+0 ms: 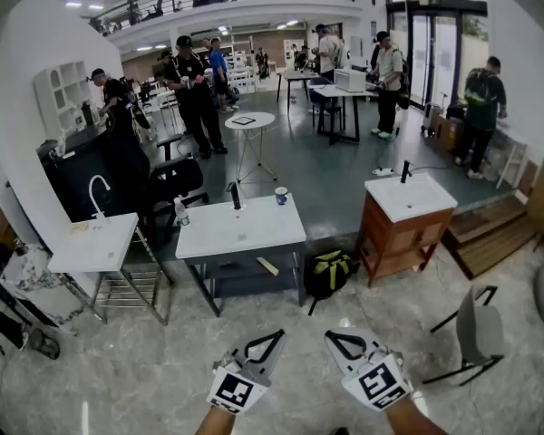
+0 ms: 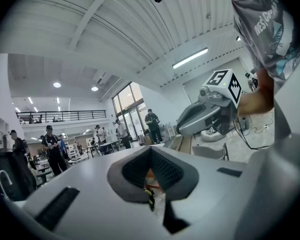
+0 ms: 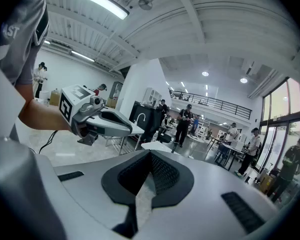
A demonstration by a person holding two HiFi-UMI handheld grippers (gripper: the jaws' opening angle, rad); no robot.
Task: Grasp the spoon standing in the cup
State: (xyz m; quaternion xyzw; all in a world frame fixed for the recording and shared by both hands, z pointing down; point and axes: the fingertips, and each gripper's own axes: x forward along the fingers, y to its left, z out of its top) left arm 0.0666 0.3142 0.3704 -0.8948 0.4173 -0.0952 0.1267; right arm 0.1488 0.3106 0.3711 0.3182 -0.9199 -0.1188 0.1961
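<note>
A small blue and white cup (image 1: 281,195) stands at the far right corner of the white sink counter (image 1: 245,234) in the middle of the hall, far ahead of me. It is too small to make out a spoon in it. My left gripper (image 1: 276,335) and right gripper (image 1: 331,337) hover side by side at the bottom of the head view, over the floor and well short of the counter. Both have their jaws together with nothing between them. The left gripper (image 2: 150,151) sees the right gripper (image 2: 210,111) beside it. The right gripper (image 3: 150,154) sees the left gripper (image 3: 97,119).
A black faucet (image 1: 235,195) and a bottle (image 1: 180,211) stand on the same counter. Another white sink unit (image 1: 95,241) is at the left, a wooden one (image 1: 408,216) at the right. A green backpack (image 1: 330,270) and a grey chair (image 1: 476,329) are on the floor. Several people stand farther back.
</note>
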